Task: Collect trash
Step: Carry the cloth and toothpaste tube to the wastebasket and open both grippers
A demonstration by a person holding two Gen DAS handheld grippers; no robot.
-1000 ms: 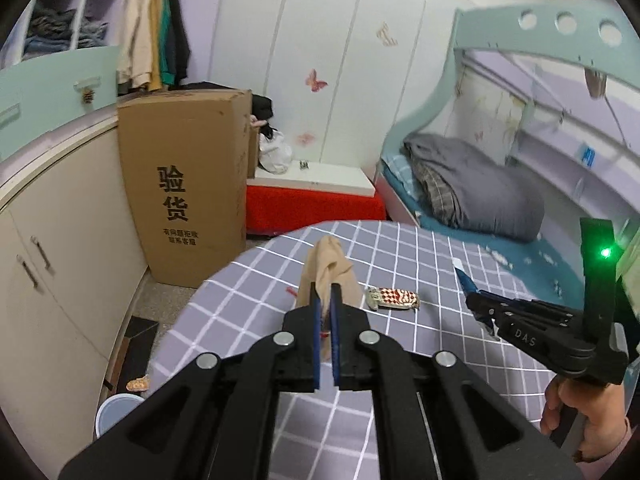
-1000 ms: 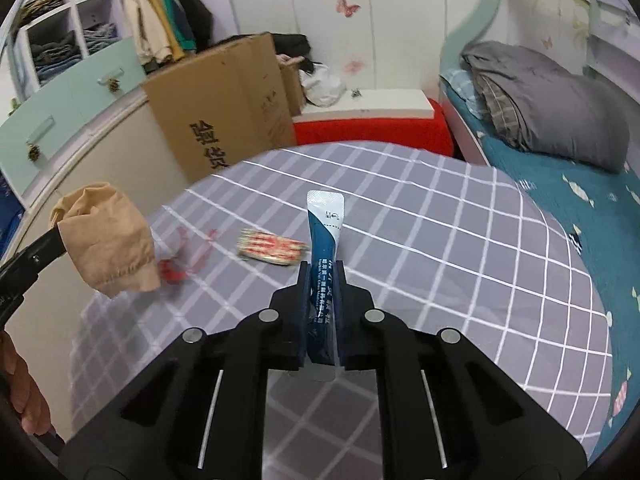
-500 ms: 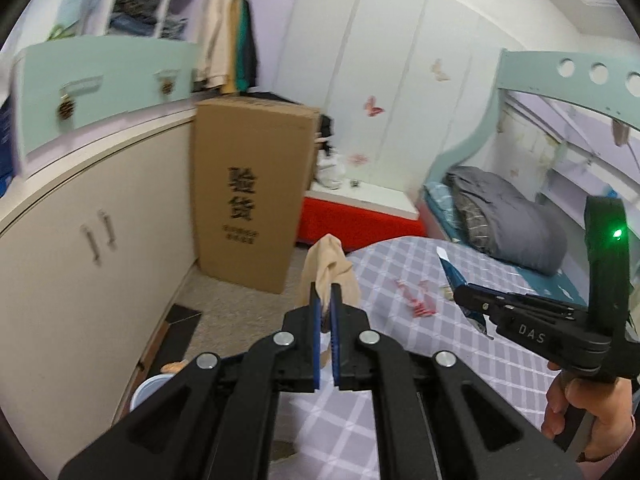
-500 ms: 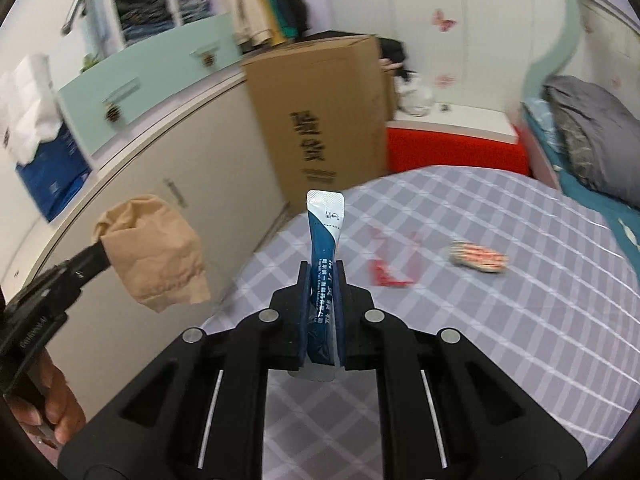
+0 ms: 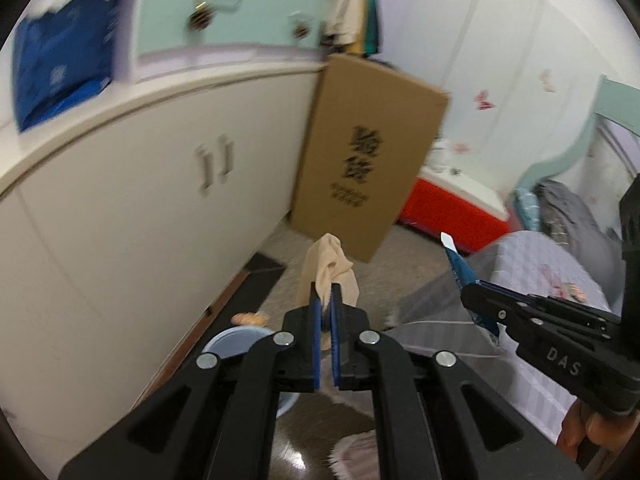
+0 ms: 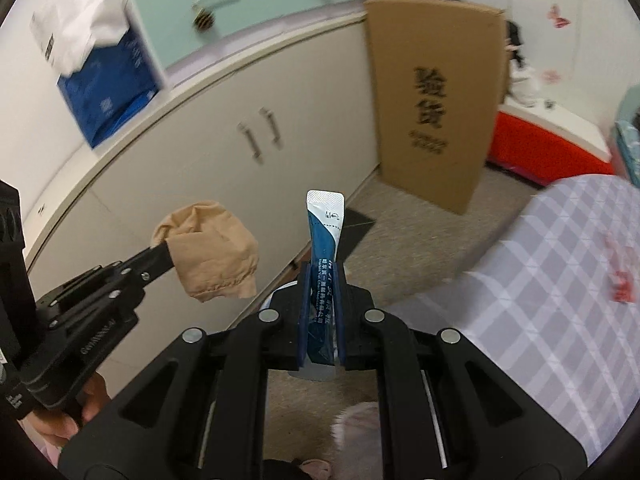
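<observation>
My left gripper (image 5: 326,300) is shut on a crumpled tan rag (image 5: 329,270), held in the air over the floor beside the table; the rag also shows in the right wrist view (image 6: 208,250). My right gripper (image 6: 320,276) is shut on a blue and white sachet (image 6: 324,232), upright between the fingers; the sachet also shows in the left wrist view (image 5: 460,264). A pale blue bin (image 5: 236,344) stands on the floor below the left gripper, partly hidden by it. A red wrapper (image 6: 622,280) lies on the checked table (image 6: 560,280).
A white cabinet (image 5: 140,200) runs along the left. A tall cardboard box (image 6: 436,100) leans against it. A red and white chest (image 5: 456,208) and a bed (image 5: 568,208) are behind. A dark mat (image 6: 354,222) lies on the floor.
Both grippers have swung left, off the table and toward the floor by the cabinet, each still holding its item. The bin has come closer under the left gripper.
</observation>
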